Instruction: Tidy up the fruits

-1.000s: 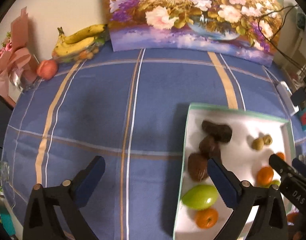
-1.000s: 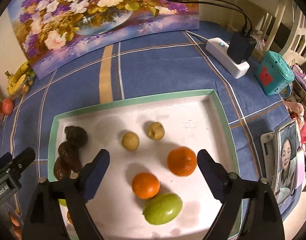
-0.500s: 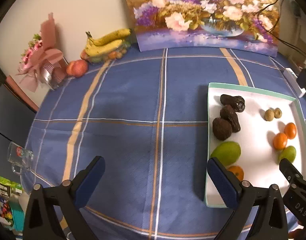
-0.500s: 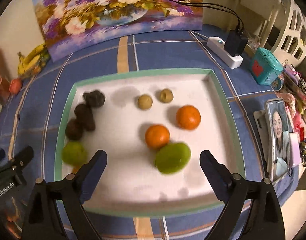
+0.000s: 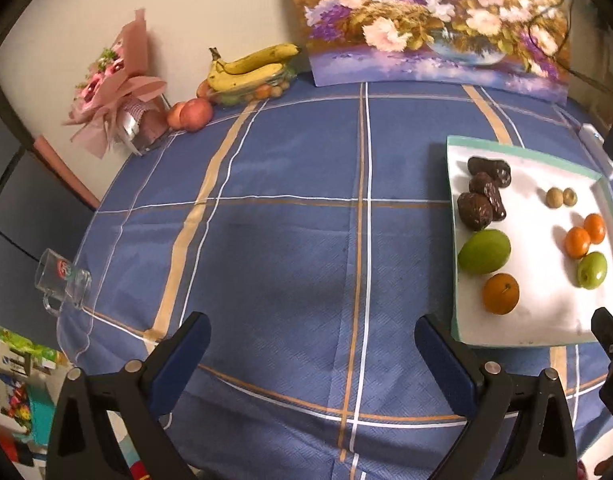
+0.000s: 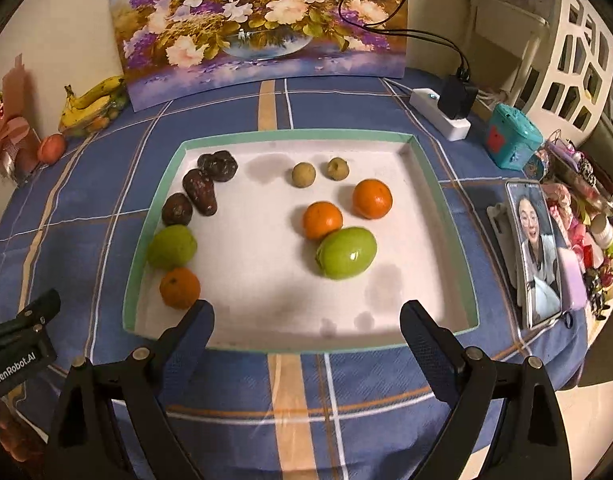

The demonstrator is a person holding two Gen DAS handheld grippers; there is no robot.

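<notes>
Both claws, left claw (image 5: 308,346) and right claw (image 6: 306,326), hang released and empty above the blue plaid table (image 5: 290,248), so sorting seems between picks; next likely calls for reaching the lone orange (image 6: 179,287) at the white green-rimmed tray's (image 6: 446,200) lower left.

Tray (image 6: 154,200) holds three oranges (image 6: 322,220), two green fruits (image 6: 346,253), three dark fruits (image 6: 200,192), two small tan fruits (image 6: 303,174)
</notes>
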